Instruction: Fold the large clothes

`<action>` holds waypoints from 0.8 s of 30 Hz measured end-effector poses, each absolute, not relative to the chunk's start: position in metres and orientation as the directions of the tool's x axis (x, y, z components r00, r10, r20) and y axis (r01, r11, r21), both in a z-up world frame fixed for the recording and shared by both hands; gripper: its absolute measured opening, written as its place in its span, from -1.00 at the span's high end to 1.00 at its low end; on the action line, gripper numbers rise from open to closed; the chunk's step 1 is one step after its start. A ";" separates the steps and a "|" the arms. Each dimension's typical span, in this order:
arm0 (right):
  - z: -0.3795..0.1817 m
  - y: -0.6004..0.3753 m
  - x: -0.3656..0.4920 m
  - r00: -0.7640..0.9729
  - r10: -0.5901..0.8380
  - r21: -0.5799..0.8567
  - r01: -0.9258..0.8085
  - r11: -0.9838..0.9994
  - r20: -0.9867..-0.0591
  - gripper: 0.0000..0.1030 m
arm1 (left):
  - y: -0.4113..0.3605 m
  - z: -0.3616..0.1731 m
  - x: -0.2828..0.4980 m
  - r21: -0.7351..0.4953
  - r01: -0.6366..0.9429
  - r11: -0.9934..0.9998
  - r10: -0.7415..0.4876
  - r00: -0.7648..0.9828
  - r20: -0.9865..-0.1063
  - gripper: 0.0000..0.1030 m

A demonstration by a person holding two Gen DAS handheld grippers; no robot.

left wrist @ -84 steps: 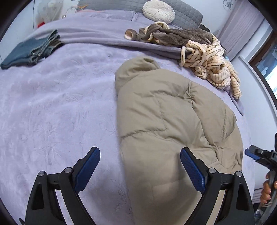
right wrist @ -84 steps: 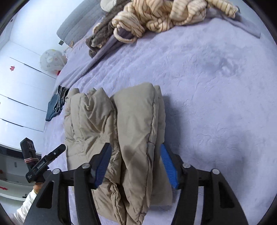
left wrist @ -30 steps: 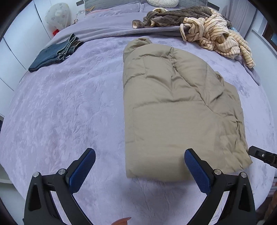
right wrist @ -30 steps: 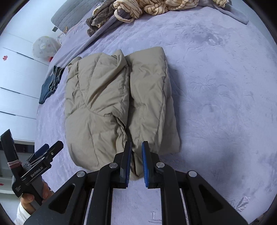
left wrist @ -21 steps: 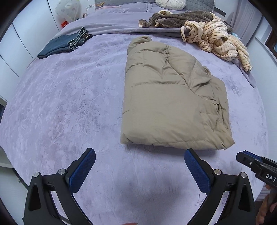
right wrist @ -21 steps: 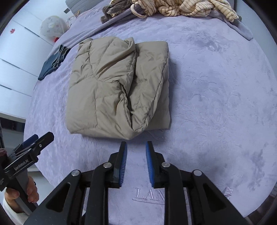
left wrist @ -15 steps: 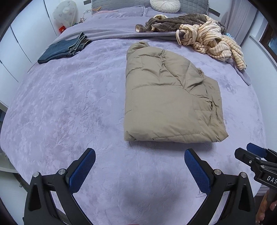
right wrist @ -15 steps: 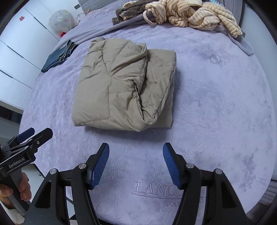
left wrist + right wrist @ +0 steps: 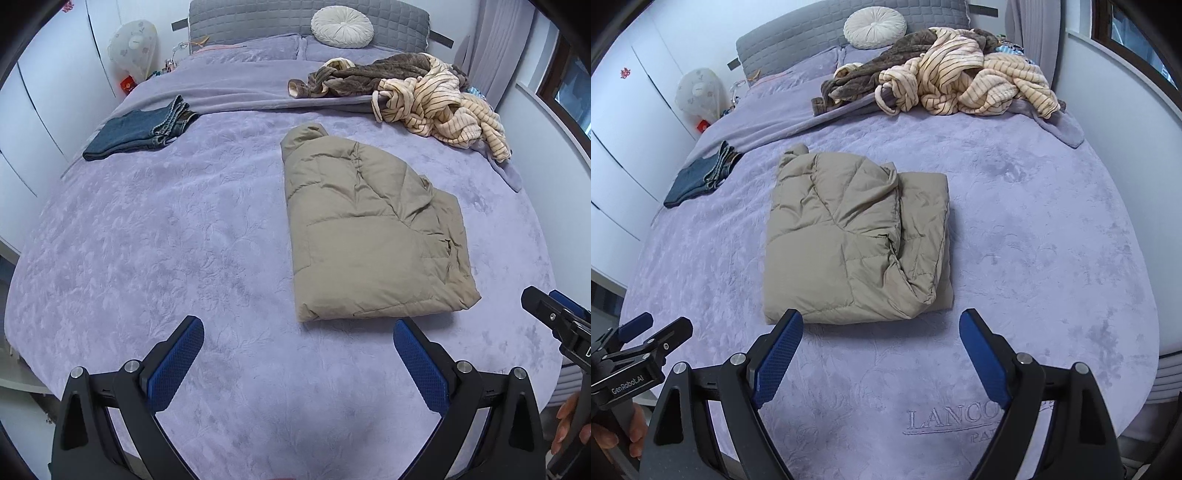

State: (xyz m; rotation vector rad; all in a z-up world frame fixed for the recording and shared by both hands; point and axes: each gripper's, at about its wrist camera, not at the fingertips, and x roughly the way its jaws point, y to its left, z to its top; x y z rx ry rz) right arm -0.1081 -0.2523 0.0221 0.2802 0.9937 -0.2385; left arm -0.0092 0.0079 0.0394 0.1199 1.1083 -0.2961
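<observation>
A tan puffer jacket lies folded into a rough rectangle on the lilac bedspread. My left gripper hangs open above the bed's near edge, short of the jacket, nothing between its blue pads. My right gripper is also back from the jacket's near edge, its jaws still opening wide with only bedspread between them. Each gripper shows at the edge of the other's view, the right gripper and the left gripper, each held by a hand.
Folded blue jeans lie at the far left of the bed. A heap of striped cream and brown clothes sits at the far right by the pillows. A round cushion leans on the grey headboard. White wardrobes stand left.
My right gripper let go of the jacket's near edge and opened wide. Both grippers pulled back and up, so the jacket looks smaller and farther away.
</observation>
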 end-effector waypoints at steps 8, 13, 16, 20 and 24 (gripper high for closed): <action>0.043 -0.246 -0.106 0.554 -0.143 0.068 0.343 0.937 -0.820 -0.73 | 0.009 0.059 -0.007 -0.051 0.304 0.951 -0.191 0.452 -0.871 -1.00; 0.050 -0.246 -0.104 0.560 -0.152 0.063 0.347 0.936 -0.815 -0.73 | 0.008 0.067 -0.010 -0.031 0.290 0.957 -0.174 0.482 -0.859 -1.00; 0.052 -0.246 -0.103 0.564 -0.152 0.065 0.345 0.936 -0.812 -0.73 | 0.010 0.069 -0.010 -0.027 0.275 0.961 -0.166 0.496 -0.852 -1.00; 0.053 -0.245 -0.102 0.565 -0.153 0.062 0.343 0.937 -0.811 -0.73 | 0.010 0.070 -0.009 -0.017 0.273 0.962 -0.158 0.503 -0.850 -1.00; 0.054 -0.244 -0.102 0.564 -0.156 0.060 0.344 0.937 -0.811 -0.73 | 0.010 0.070 -0.010 -0.020 0.276 0.961 -0.162 0.502 -0.850 -1.00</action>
